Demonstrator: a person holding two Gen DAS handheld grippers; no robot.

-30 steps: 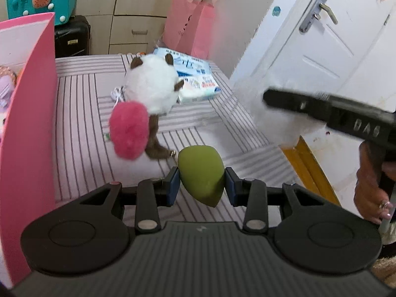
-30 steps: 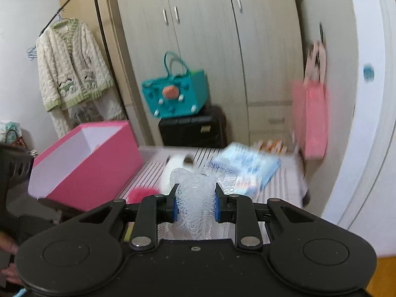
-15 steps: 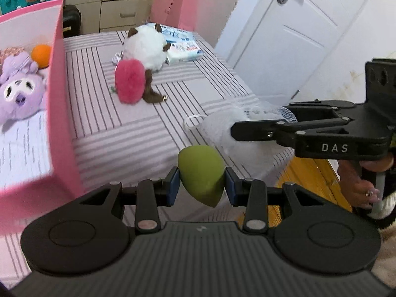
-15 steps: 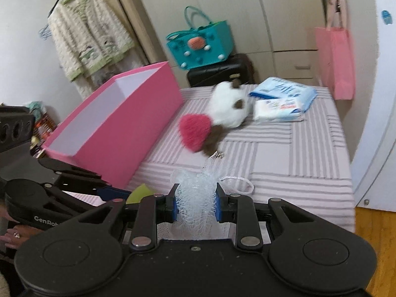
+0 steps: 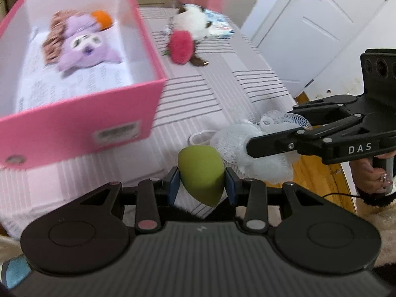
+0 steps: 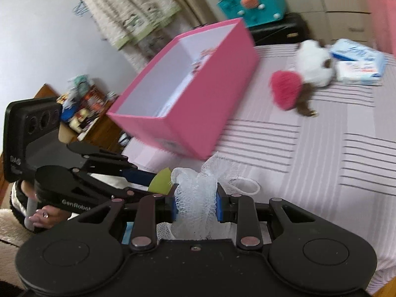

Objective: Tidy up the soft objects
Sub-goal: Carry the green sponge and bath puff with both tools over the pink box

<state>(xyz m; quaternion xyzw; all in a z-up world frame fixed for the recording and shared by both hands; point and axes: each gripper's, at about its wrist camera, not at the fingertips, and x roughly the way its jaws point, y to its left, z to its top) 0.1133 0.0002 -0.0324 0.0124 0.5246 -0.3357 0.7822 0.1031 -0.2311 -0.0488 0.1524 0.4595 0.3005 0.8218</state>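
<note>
Carry step, both loaded. Box [image 5: 81,123] at 10 o'clock, 2 toys in it. Left gripper [image 5: 201,185] clamps sponge [image 5: 201,173]; right gripper [image 6: 195,204] pinches mesh pouf [image 6: 198,198]. Next, probably: lift over box rim, release inside.

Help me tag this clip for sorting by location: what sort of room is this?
Most likely a bedroom: a bed with a lilac striped cover, a cream knitted cardigan hanging on a black clothes rail, and a white panelled door.
</note>
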